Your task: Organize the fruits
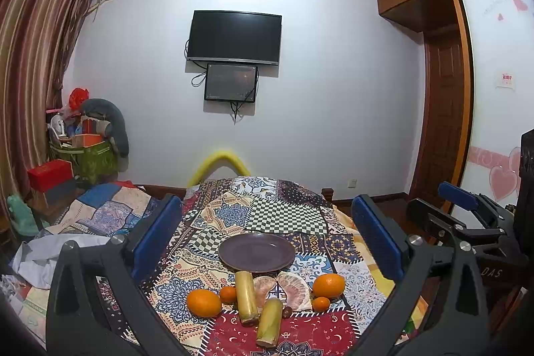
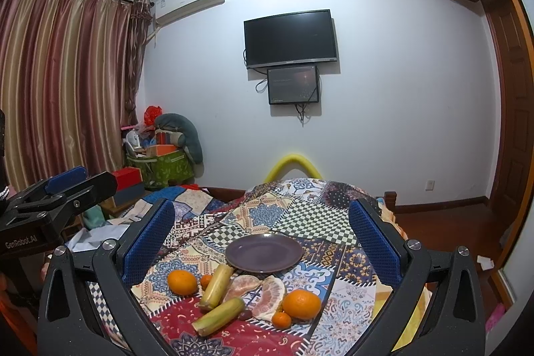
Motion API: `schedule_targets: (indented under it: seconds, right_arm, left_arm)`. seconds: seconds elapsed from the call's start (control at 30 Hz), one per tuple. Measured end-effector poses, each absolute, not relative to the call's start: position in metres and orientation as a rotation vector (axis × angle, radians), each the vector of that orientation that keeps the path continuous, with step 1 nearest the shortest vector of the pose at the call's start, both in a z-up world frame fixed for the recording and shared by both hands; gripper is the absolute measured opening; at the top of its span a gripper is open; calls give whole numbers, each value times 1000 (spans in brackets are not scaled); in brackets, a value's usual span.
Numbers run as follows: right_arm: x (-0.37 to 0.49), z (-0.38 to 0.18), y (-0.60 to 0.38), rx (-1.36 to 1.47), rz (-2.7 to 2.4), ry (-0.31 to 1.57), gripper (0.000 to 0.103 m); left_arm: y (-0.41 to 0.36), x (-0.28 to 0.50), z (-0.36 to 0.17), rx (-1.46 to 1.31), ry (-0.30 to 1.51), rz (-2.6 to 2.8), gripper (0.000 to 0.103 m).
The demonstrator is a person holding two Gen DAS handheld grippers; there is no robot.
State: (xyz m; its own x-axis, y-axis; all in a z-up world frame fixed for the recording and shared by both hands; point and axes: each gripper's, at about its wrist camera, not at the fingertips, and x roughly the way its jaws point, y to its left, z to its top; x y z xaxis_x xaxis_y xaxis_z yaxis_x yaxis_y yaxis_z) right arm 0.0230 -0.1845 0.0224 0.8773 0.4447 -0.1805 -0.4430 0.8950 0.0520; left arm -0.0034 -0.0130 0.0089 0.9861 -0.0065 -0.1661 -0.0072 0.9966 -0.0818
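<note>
An empty purple plate (image 1: 257, 252) (image 2: 264, 252) sits on the patchwork cloth. In front of it lie two big oranges (image 1: 203, 303) (image 1: 328, 285), two small tangerines (image 1: 228, 294) (image 1: 321, 303), two yellow-green sugarcane pieces (image 1: 246, 296) (image 1: 269, 322), two peeled pomelo segments (image 1: 295, 289) and a small dark fruit (image 1: 287, 312). My left gripper (image 1: 267, 242) is open and empty, held above the fruits. My right gripper (image 2: 262, 242) is open and empty, likewise above them. The right gripper also shows at the right of the left wrist view (image 1: 467, 216).
The patchwork cloth (image 1: 283, 216) covers a raised surface on a bed. A yellow foam arc (image 1: 218, 164) stands behind it. Boxes and a green basket (image 1: 90, 155) are stacked at the left by the curtains. A wardrobe and door (image 1: 444, 109) are at the right.
</note>
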Motion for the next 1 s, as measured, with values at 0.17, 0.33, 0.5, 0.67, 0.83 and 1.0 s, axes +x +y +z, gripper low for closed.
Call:
schedule_targets:
  seconds: [0.17, 0.33, 0.5, 0.67, 0.83, 1.0]
  right_arm:
    - [24, 22, -185, 8, 462, 192, 103]
    - [25, 20, -185, 10, 463, 196, 103]
    - [26, 18, -185, 9, 463, 200, 103]
    - [30, 14, -184, 8, 462, 215, 103]
    - [42, 3, -185, -2, 437, 260, 103]
    - [62, -13, -188, 3, 423, 335, 103]
  left_arm:
    - [-13, -3, 8, -82, 168, 1, 103]
    - [-13, -3, 7, -81, 169, -1, 103]
    - [-10, -2, 5, -80, 176, -3, 103]
    - [-9, 5, 3, -75, 193, -9, 103]
    - [-7, 19, -7, -75, 237, -9, 103]
    - [0, 39, -25, -81, 298, 6, 103]
